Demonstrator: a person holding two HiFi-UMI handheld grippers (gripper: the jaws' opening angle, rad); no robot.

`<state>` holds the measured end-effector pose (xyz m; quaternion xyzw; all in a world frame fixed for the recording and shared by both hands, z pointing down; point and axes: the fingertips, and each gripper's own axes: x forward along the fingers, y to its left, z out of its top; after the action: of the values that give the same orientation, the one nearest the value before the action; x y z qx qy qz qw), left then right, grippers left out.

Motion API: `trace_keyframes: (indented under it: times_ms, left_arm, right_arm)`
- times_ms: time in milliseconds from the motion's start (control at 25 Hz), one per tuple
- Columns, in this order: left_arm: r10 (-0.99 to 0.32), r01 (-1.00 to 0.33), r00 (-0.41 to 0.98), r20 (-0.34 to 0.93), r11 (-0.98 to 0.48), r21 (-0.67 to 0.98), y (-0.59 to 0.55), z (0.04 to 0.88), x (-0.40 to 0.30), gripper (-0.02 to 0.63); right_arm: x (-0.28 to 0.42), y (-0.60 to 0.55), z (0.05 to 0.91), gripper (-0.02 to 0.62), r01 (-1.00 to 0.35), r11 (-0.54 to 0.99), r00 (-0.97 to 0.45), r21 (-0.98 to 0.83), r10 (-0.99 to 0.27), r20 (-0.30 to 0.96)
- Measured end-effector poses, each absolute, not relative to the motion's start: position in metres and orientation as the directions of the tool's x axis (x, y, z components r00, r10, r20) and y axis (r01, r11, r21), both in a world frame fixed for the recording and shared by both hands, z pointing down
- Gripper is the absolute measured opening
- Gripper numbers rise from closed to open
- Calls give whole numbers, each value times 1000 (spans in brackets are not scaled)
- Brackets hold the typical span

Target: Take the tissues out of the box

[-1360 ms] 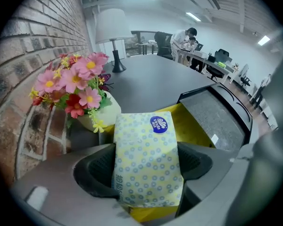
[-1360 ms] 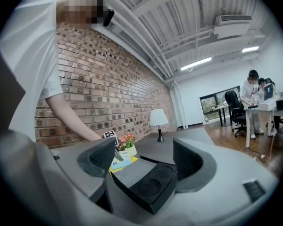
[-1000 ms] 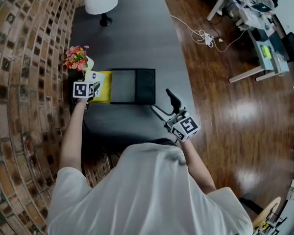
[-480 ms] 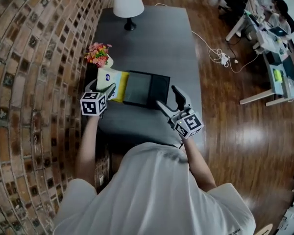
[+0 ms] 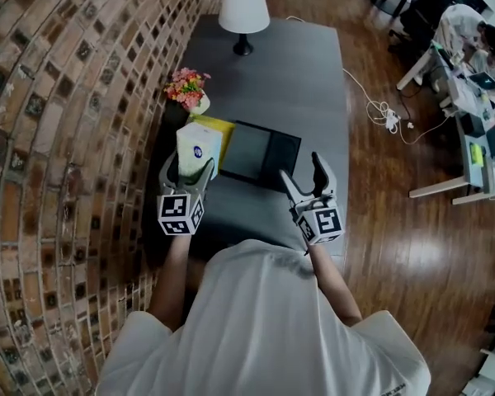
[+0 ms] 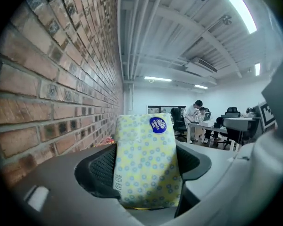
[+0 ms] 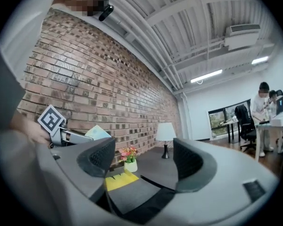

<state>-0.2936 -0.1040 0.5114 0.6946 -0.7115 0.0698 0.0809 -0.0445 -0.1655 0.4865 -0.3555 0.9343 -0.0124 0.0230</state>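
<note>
In the head view my left gripper is shut on a tissue pack, white and yellow with a blue round label, and holds it upright above the table's left side. The left gripper view shows that pack squeezed between both pads. Just right of it, a dark open box lies flat on the grey table, with a yellow part showing at its left end. My right gripper hangs over the box's near right corner, open with nothing between its fingers. The right gripper view looks across the box.
A small vase of pink flowers stands beyond the box by the brick wall. A white lamp stands at the table's far end. A cable lies on the wooden floor; office desks are at the right.
My left gripper has lifted the tissue pack up from the box's left end and drawn it toward me. The right gripper stayed open near the box's right side.
</note>
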Motion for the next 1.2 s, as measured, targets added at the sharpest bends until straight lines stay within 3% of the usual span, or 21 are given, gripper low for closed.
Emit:
trace_keyframes:
  times_ms: [520, 960, 1200]
  left_arm:
    - [-994, -999, -41, 101, 41, -2, -82, 506, -256, 368]
    - [-998, -999, -4, 61, 2, -35, -104, 502, -237, 368]
    - [-998, -997, 24, 56, -27, -71, -110, 494, -228, 369]
  right_arm:
    - [1, -151, 487, 391, -827, 563, -562, -5, -825, -58]
    - [16, -155, 500, 391, -882, 469, -468, 39, -883, 47]
    - [19, -154, 497, 391, -881, 473, -473, 20, -881, 26]
